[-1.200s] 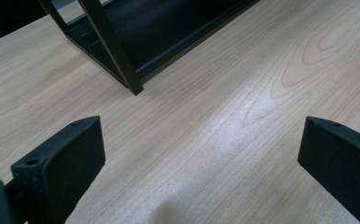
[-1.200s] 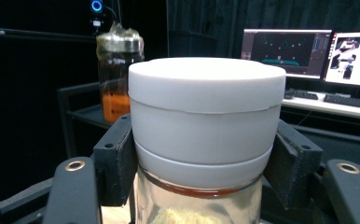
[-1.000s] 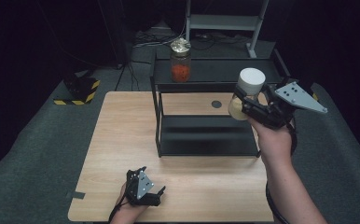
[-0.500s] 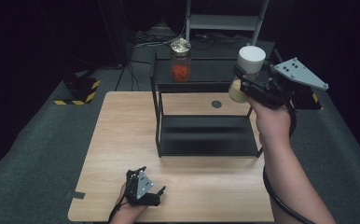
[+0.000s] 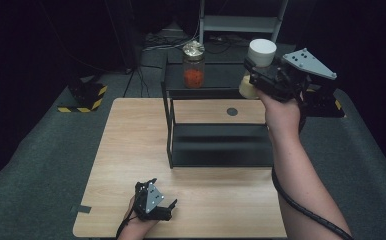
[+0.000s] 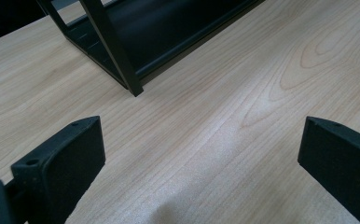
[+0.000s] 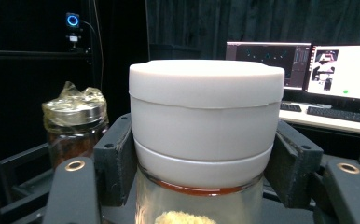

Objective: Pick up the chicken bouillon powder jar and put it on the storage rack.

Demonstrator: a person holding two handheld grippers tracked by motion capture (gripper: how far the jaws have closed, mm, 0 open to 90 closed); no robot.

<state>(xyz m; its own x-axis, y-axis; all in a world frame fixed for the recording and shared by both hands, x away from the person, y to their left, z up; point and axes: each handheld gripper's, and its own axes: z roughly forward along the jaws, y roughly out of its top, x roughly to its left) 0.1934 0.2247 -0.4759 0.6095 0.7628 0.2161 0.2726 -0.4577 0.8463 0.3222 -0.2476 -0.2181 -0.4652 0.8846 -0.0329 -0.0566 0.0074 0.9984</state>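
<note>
Wooden table (image 5: 131, 150) — two jars (image 5: 259, 67), one rack (image 5: 216, 145).

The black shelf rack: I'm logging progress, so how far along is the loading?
Done: a glass jar with red contents stands on the top of the black metal shelf rack. In hand: the right gripper clamps a white-lidded glass jar in the air beside the rack. Left: setting it down. The left gripper rests open on the wooden table.

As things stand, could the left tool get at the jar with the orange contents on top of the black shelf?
Probably not without a long reach: the left tool rests open at the table's near edge, and the shelf stands between it and the jar.
</note>
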